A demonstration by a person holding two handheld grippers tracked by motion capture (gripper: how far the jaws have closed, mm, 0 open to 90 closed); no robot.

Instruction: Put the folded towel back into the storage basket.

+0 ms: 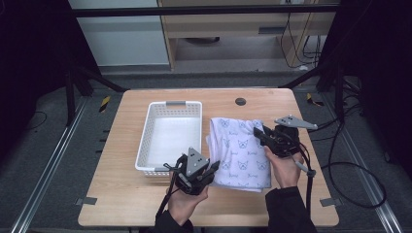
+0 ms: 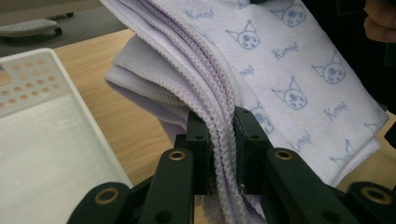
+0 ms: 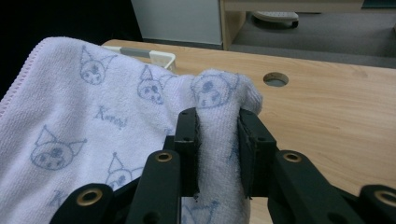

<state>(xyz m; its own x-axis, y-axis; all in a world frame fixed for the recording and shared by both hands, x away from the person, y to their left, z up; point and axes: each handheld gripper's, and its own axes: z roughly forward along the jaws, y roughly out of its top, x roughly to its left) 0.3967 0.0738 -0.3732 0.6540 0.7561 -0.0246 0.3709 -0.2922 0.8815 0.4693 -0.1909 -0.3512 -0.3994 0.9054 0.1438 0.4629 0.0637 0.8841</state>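
Observation:
A folded pale lilac towel (image 1: 241, 150) printed with small cat faces hangs over the right half of the wooden table. My left gripper (image 1: 214, 167) is shut on its stacked hems at the near left edge; in the left gripper view the layered edges of the towel (image 2: 280, 70) are pinched between the black pads (image 2: 247, 144). My right gripper (image 1: 258, 133) is shut on a bunched fold at the far right corner of the towel (image 3: 93, 140), the cloth bulging above its pads (image 3: 187, 149).
An empty white perforated basket (image 1: 145, 141) stands on the table just left of the towel, also seen as the basket (image 2: 32, 79) in the left gripper view. A round cable hole (image 1: 240, 101) lies near the far edge. Black cables trail off the right side.

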